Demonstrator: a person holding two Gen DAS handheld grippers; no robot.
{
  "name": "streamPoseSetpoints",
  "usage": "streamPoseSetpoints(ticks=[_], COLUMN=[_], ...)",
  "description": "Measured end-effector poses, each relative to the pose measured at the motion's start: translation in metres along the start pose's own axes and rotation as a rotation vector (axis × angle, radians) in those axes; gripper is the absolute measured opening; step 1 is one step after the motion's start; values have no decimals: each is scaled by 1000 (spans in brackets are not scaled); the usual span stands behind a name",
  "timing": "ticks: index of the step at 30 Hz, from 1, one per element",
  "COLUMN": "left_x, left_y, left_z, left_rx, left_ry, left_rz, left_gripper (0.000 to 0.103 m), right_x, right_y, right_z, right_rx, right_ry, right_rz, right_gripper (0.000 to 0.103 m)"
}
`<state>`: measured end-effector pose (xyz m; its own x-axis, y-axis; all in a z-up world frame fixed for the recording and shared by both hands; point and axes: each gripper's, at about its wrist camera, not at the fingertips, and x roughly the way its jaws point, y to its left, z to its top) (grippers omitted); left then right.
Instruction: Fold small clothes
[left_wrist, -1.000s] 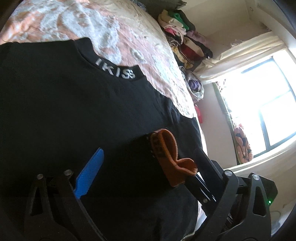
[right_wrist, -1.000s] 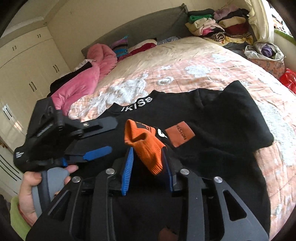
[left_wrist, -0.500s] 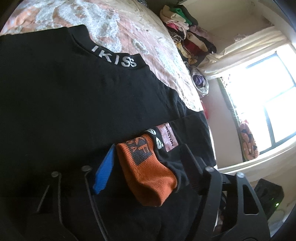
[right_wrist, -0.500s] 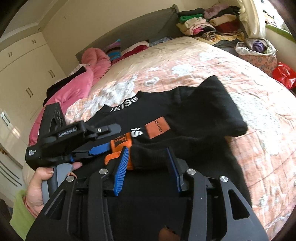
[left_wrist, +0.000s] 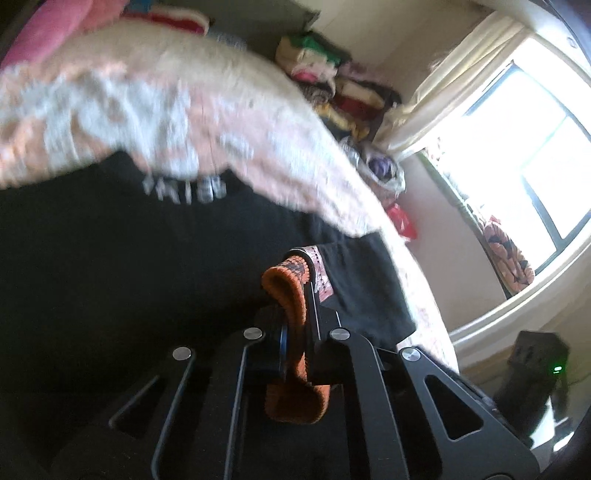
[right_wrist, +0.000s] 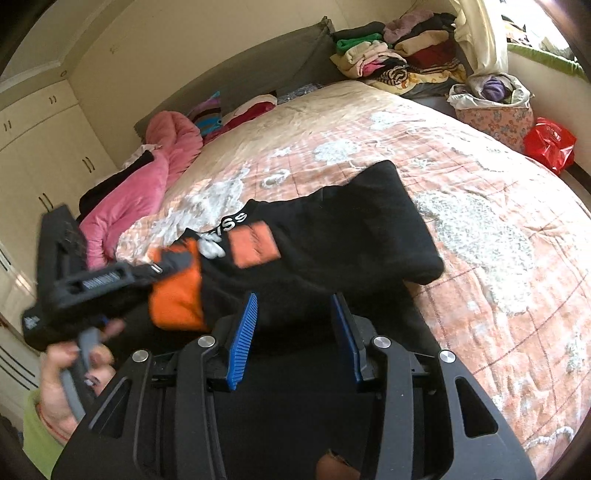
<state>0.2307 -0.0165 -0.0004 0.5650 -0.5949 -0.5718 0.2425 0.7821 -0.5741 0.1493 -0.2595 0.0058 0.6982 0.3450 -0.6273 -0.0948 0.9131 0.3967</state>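
Orange cuff clamped on the bed

Orange ribbed knit is sitting pinched between the jaws of the left hand-held gripper (left_wrist: 295, 332), which is closed tight on the orange cuff (left_wrist: 286, 295) of a black garment (right_wrist: 325, 236). Part of the cuff is bulging out ahead of the jaws and part is hanging behind them. From the right wrist view, the left hand-held gripper (right_wrist: 166, 267) is showing blurred at the left side, with the person's hand (right_wrist: 74, 369) wrapping its grey handle and a green sleeve (right_wrist: 37, 435) showing below it.

The right hand-held gripper (right_wrist: 295, 325) is standing partly open, its blue pads apart, with black cloth lying between them; whether the pads are pressing on that cloth cannot be told.

The black garment is lying on the quilted peach bedspread (right_wrist: 480, 206) toward the near edge of the bed, its collar lettering (right_wrist: 229, 225) facing up and an orange patch (right_wrist: 253, 245) just beside the cuff. A black sleeve end is folding across toward the middle of the bed.

A pink jacket (right_wrist: 147, 184) is lying along the bed's left edge. Stacked folded clothes (right_wrist: 399, 51) are sitting beyond the far right corner, with a floral basket (right_wrist: 495, 114) and a red bag (right_wrist: 550, 144) near the right edge.
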Motion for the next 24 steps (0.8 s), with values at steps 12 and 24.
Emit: streamPoseSetpoints(ticks=[12, 24], left_x=[-78, -98], left_y=[-5, 31], left_z=[18, 8], left_rx=[2, -46], left_ry=[-153, -143], left_rz=[-16, 79], left_gripper=[1, 1], right_x=[0, 8], right_y=[0, 9], right_z=[-2, -3], right_rx=[4, -4], right_ry=[2, 4], right_rz=[9, -13], right_gripper=[40, 41])
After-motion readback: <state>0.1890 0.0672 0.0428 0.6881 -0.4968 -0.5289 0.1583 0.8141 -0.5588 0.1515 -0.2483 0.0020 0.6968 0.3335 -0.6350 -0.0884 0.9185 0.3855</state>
